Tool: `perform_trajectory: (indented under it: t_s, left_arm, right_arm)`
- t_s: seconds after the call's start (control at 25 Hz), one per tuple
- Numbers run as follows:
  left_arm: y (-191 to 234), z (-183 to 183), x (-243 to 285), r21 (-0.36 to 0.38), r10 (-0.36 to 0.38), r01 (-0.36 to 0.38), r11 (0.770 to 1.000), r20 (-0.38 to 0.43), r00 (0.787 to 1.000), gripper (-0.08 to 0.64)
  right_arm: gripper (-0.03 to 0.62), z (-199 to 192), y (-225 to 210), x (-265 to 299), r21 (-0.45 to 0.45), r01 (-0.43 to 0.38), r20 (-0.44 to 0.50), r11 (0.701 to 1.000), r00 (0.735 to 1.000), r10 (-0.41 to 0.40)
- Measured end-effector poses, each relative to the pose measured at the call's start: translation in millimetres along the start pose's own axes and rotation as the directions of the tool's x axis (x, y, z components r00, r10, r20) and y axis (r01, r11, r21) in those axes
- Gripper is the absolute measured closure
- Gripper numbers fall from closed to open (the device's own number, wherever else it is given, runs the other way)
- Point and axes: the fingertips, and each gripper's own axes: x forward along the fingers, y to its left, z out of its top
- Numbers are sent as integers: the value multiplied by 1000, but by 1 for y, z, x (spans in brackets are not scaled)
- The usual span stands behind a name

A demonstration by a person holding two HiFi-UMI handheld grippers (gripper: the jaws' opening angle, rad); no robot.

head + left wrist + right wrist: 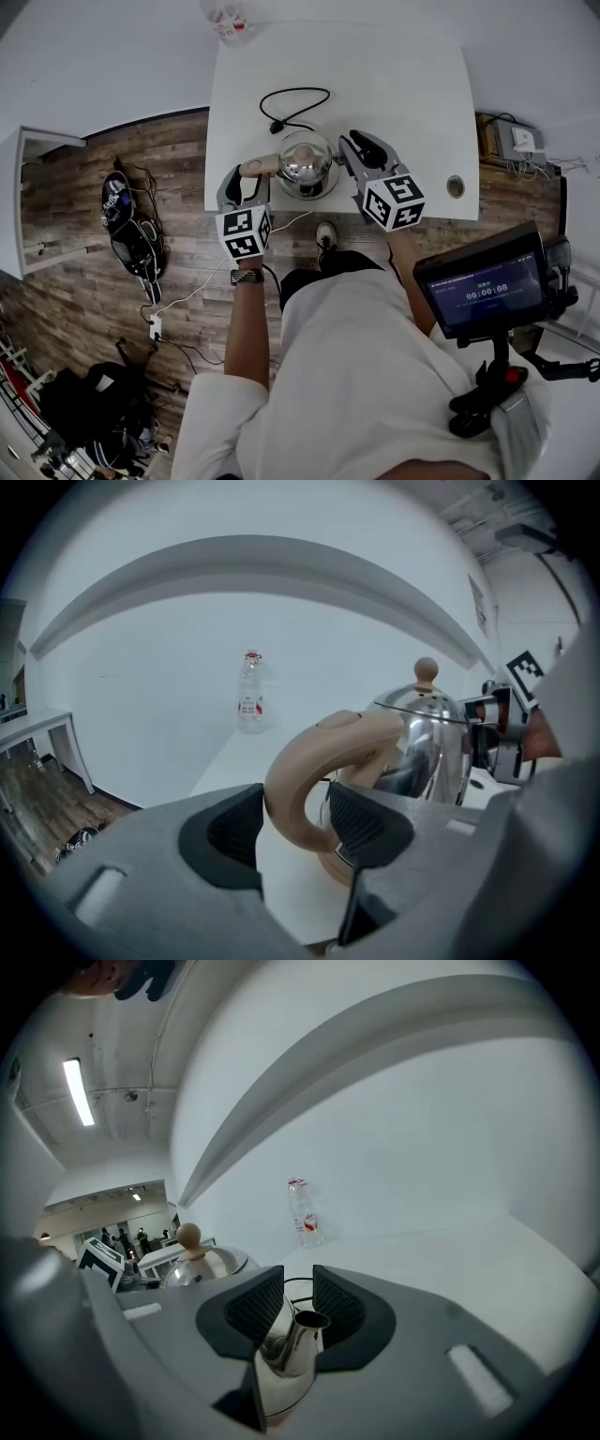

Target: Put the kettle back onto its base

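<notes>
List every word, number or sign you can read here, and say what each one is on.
"00:00:08", as best it reads: screen at the right of the head view; the small line above it is too small to read.
Bottle label: red print, too blurred to read.
Marker cubes: black square patterns, no words.

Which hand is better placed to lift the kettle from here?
Left. The left gripper stands open astride the handle of the kettle, the natural hold; the right gripper only straddles the thin spout, probably a poorer grip.
</notes>
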Motion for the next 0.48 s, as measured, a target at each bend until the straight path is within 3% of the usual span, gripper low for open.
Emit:
perform_trajectory:
  t_s: [0.48]
  left_arm:
    - [3,-5,5,15,7,-6,1000,-27,1000,341]
  right_arm:
    - [486,-12,-23,-4,43,58,-19,997,998,-57]
